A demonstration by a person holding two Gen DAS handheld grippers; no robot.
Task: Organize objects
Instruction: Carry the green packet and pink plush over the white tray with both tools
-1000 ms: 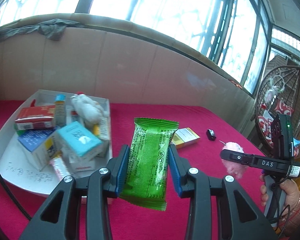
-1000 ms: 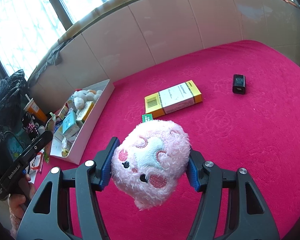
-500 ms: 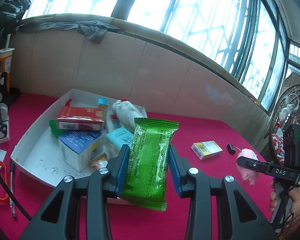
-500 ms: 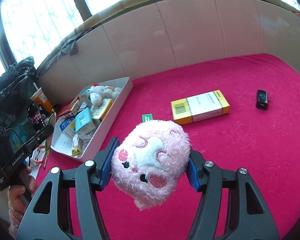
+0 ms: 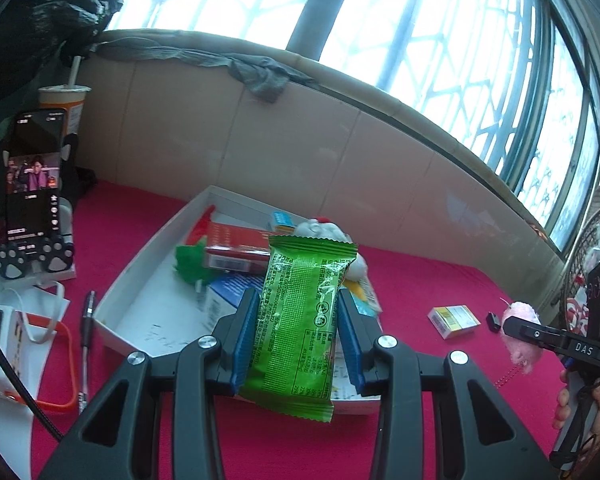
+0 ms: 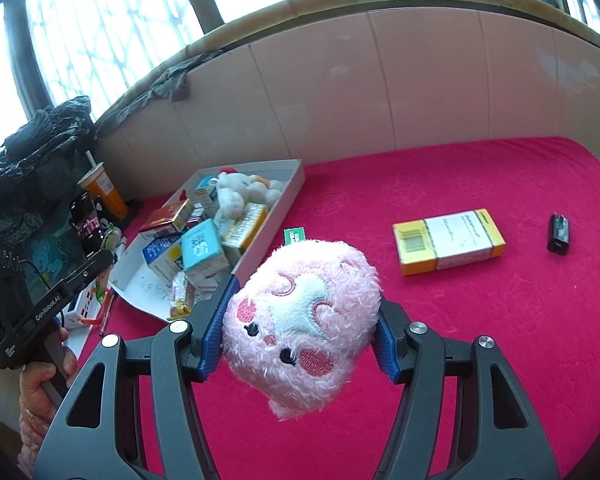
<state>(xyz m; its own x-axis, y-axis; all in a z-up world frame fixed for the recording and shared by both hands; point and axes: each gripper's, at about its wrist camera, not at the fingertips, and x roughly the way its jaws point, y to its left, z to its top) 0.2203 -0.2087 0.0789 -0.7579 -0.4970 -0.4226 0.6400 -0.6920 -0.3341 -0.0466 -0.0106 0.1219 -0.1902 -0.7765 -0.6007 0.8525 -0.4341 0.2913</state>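
Green packet [image 5: 300, 328], pink plush [image 6: 304, 320], white tray [image 6: 260, 252], red cloth [image 6: 480, 340].

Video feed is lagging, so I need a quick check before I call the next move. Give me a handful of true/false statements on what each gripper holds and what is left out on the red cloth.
1. The left gripper is shut on the green snack packet. True.
2. The right gripper is open. False: it is shut on the pink plush toy.
3. The yellow-and-white box lies in the white tray. False: it lies on the red cloth, outside the tray.
4. The small black adapter lies on the cloth. True.
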